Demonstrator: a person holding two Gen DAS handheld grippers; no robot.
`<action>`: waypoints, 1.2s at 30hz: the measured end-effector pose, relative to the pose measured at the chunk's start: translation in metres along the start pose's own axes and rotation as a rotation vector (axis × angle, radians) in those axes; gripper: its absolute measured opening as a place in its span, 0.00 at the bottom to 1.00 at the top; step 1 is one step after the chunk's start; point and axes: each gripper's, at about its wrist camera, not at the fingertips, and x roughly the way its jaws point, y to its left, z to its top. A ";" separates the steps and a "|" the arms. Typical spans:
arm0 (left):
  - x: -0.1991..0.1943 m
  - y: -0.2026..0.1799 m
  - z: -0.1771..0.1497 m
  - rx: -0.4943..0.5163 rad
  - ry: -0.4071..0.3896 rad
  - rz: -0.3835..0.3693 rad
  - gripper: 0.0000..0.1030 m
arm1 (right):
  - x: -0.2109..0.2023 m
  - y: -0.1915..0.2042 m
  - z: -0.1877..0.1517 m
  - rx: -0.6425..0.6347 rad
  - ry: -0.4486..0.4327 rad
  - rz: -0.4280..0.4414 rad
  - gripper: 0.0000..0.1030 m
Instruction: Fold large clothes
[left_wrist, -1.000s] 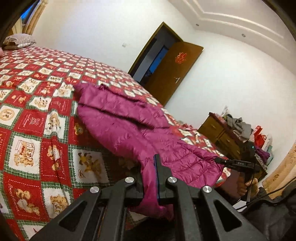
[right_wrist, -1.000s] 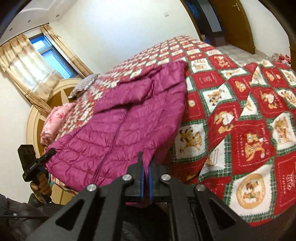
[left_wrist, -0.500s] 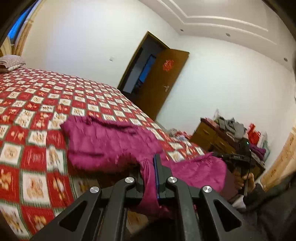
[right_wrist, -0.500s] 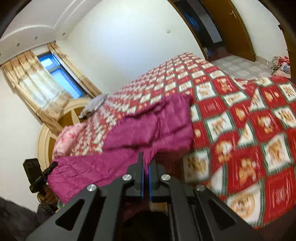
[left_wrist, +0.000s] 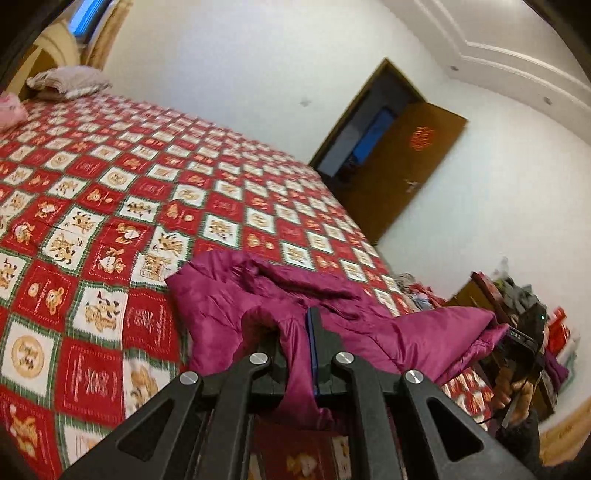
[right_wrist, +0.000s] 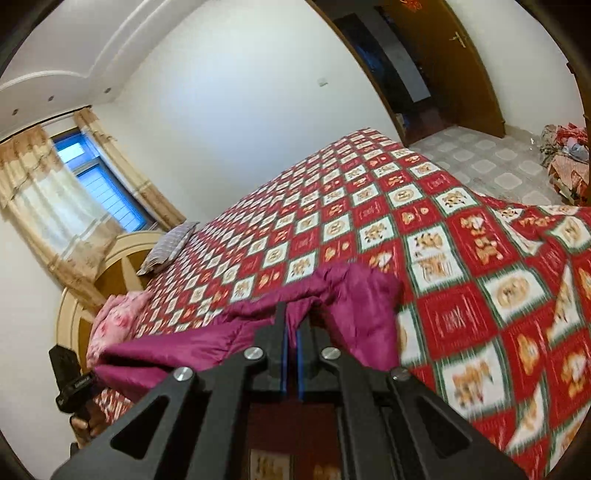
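Note:
A large magenta puffer jacket (left_wrist: 229, 306) lies bunched at the near edge of the bed, on a red, white and green checked quilt (left_wrist: 110, 206). My left gripper (left_wrist: 312, 332) is shut on one corner of the jacket's hem, lifted off the quilt. My right gripper (right_wrist: 291, 332) is shut on the other hem corner of the jacket (right_wrist: 354, 302). The hem stretches taut between the two grippers. In the left wrist view the right gripper shows at the far right (left_wrist: 521, 339); in the right wrist view the left gripper shows at the far left (right_wrist: 74, 384).
Pillows (right_wrist: 166, 247) and a pink bundle (right_wrist: 114, 325) lie at the wooden headboard. An open brown door (left_wrist: 399, 170) stands beyond the bed. A dresser piled with clothes (left_wrist: 517, 295) stands to the right. Clothes lie on the tiled floor (right_wrist: 565, 155).
Both grippers have lifted the hem and carried it up and forward over the jacket. The jacket, spread long before, is now doubled into a shorter bunch near the bed's edge.

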 end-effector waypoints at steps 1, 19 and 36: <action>0.010 0.004 0.006 -0.014 0.011 0.017 0.06 | 0.009 -0.001 0.005 0.005 0.003 -0.009 0.05; 0.181 0.072 0.038 -0.091 0.212 0.292 0.07 | 0.209 -0.031 0.004 -0.054 0.102 -0.408 0.05; 0.132 0.100 0.105 -0.319 0.134 -0.004 0.09 | 0.240 -0.043 -0.017 -0.090 0.141 -0.478 0.06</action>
